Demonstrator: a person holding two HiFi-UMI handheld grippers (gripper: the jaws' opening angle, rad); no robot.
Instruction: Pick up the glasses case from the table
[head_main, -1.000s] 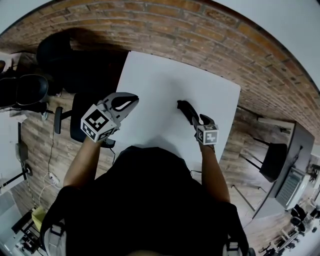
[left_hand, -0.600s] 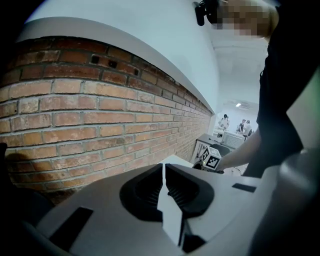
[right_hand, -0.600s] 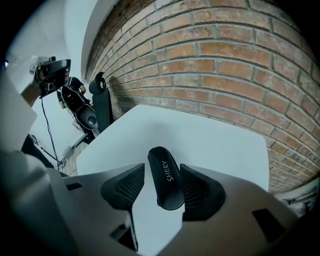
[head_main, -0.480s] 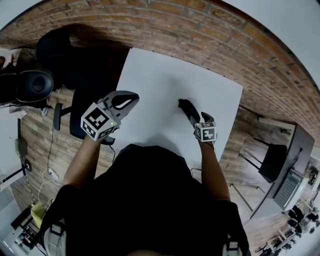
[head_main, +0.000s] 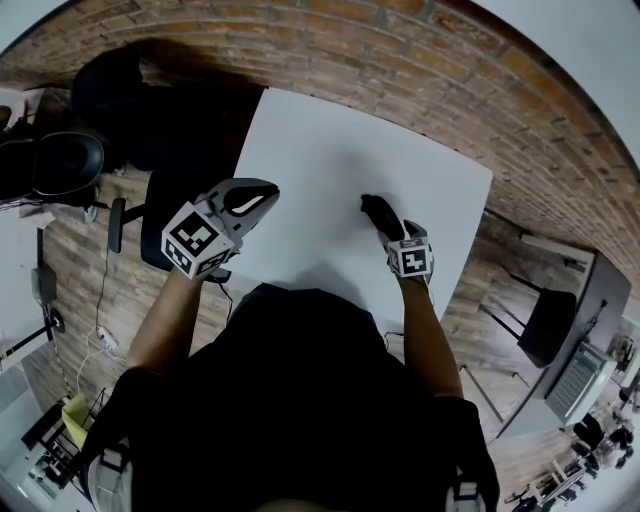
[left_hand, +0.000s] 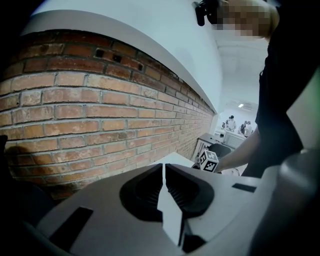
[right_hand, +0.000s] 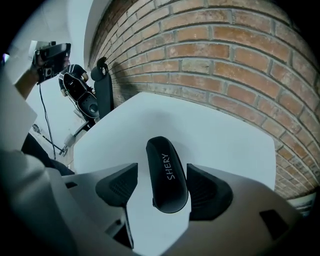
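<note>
Black glasses case lies flat on the white table, between the right gripper jaws, which have just been opening wide and grip nothing yet; lower them evenly astride its long sides before closing.

Thing: glasses case, black, oblong with rounded ends, closed
Marking: white "SHERY" lettering along its top
Pose: lying flat, its length running away from the right gripper view's camera
Place: on the white table, right of centre in the head view
</note>
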